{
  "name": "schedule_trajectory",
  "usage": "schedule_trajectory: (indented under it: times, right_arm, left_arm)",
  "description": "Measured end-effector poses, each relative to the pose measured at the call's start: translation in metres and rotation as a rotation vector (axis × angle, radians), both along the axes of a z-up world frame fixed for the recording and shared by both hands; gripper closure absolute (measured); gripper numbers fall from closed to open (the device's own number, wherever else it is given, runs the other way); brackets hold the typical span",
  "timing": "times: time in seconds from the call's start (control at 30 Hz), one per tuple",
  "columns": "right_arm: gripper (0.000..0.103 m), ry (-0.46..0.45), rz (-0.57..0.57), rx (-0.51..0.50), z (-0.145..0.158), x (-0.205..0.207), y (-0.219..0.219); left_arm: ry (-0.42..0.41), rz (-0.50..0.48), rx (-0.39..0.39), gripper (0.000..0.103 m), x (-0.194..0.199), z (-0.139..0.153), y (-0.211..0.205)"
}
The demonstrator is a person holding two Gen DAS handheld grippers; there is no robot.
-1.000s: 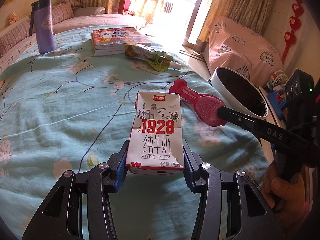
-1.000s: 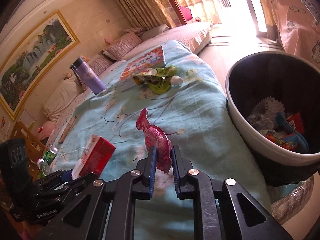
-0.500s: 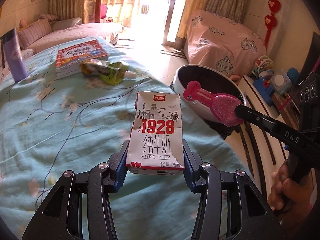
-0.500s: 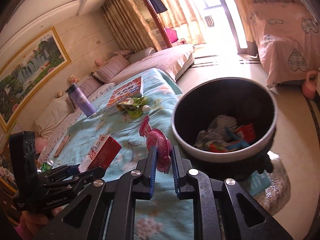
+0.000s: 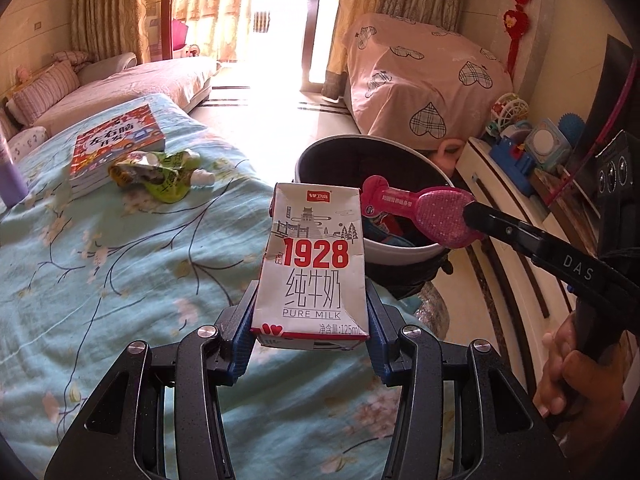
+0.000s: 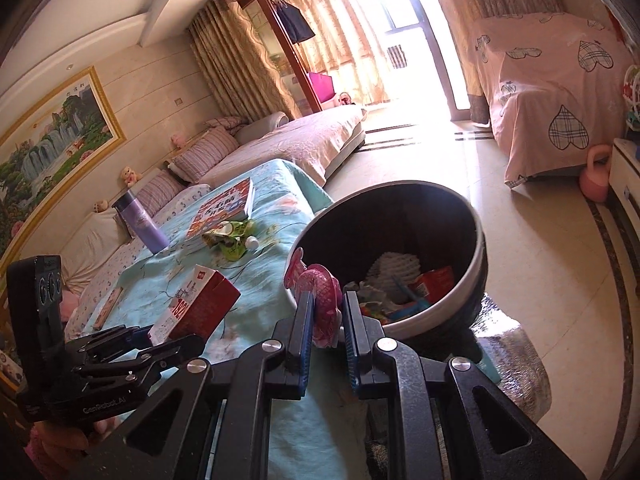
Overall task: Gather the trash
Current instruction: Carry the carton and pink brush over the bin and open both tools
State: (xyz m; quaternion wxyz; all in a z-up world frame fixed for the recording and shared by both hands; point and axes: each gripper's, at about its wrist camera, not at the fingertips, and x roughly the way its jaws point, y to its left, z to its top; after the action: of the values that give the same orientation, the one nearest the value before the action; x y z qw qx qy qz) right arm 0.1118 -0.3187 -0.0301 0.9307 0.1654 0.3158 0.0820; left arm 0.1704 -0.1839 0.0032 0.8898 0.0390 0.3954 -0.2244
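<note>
A white and red milk carton (image 5: pixel 314 264) marked 1928 stands upright between the blue pads of my left gripper (image 5: pixel 310 320), which is shut on it above the bed's edge. My right gripper (image 6: pixel 325 316) is shut on a pink glittery pouch (image 6: pixel 320 300), held at the near rim of the black trash bin (image 6: pixel 476 216). From the left wrist view the pink pouch (image 5: pixel 424 210) hangs over the bin (image 5: pixel 320 152), gripped by the right gripper (image 5: pixel 472 216). The carton (image 6: pixel 196 304) and left gripper (image 6: pixel 160 344) show at left in the right wrist view. A green crumpled pouch (image 5: pixel 160 172) lies on the bed.
The bin holds several wrappers (image 6: pixel 404 284) and stands on the tiled floor beside the turquoise bedspread (image 5: pixel 100 260). A stack of books (image 5: pixel 116 144) and a purple bottle (image 6: pixel 140 224) rest on the bed. A low cabinet with toys (image 5: pixel 532 156) runs along the right. A hand (image 5: pixel 560 368) holds the right gripper.
Both grippers have swung rightward from over the bed toward the bin, each keeping its load. The pink pouch now sits over the bin's rim; the bin looks closer and more centred.
</note>
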Motion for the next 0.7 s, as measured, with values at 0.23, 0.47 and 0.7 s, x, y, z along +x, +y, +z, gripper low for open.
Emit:
schedule_trajectory:
  times: [0.23,0.47,0.7]
  right_arm:
    - [0.088,-0.017,-0.021,-0.035,0.006,0.007,-0.011]
    - [0.088,-0.021,-0.036,-0.064,0.008,0.018,-0.022]
    - [0.088,-0.007,-0.045,-0.094,0.006,0.029,-0.028]
  left_arm:
    - [-0.009,-0.024,0.01,0.057,0.007,0.005,-0.016]
    - [-0.015,-0.045,0.018,0.057,0.02,0.009,-0.034]
    - [-0.015,-0.075,0.061,0.057,0.034,0.009,-0.058]
